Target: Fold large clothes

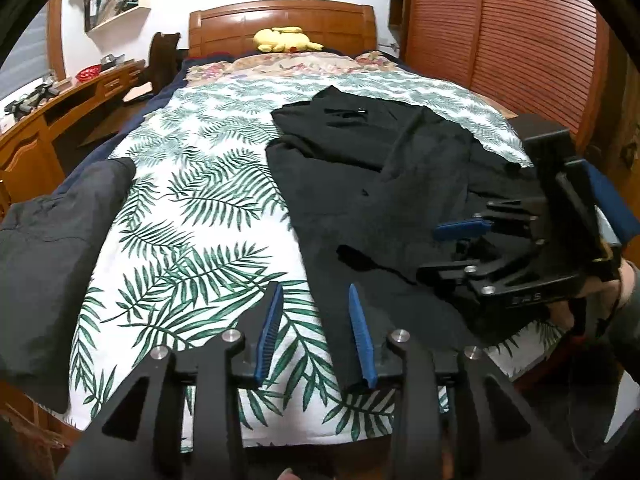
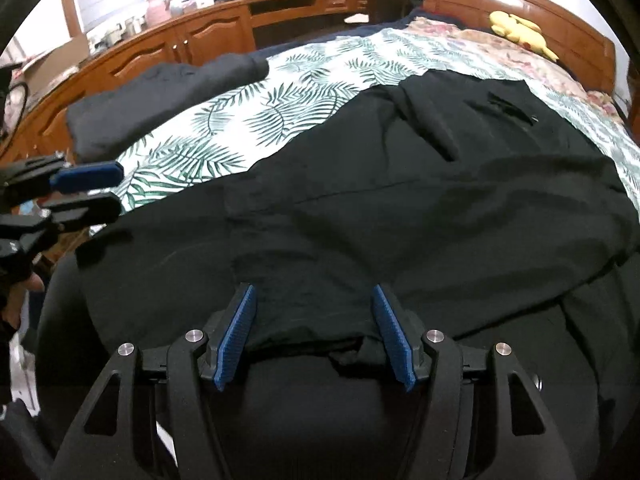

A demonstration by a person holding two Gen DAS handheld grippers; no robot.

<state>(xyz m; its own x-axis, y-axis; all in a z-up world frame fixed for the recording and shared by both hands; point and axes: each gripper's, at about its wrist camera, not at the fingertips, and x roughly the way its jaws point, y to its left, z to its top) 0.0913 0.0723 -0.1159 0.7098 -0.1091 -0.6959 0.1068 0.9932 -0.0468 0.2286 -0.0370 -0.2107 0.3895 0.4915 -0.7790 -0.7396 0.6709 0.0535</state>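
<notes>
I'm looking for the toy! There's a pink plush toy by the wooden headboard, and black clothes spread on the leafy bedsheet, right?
Almost. The plush toy is yellow, not pink; the left wrist view shows it clearly, lying against the wooden headboard. The rest holds: black clothes are spread on the leafy bedsheet.

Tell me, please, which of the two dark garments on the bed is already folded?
The grey garment at the bed's left edge is folded compactly; the black garment lies spread out under the grippers.
</notes>
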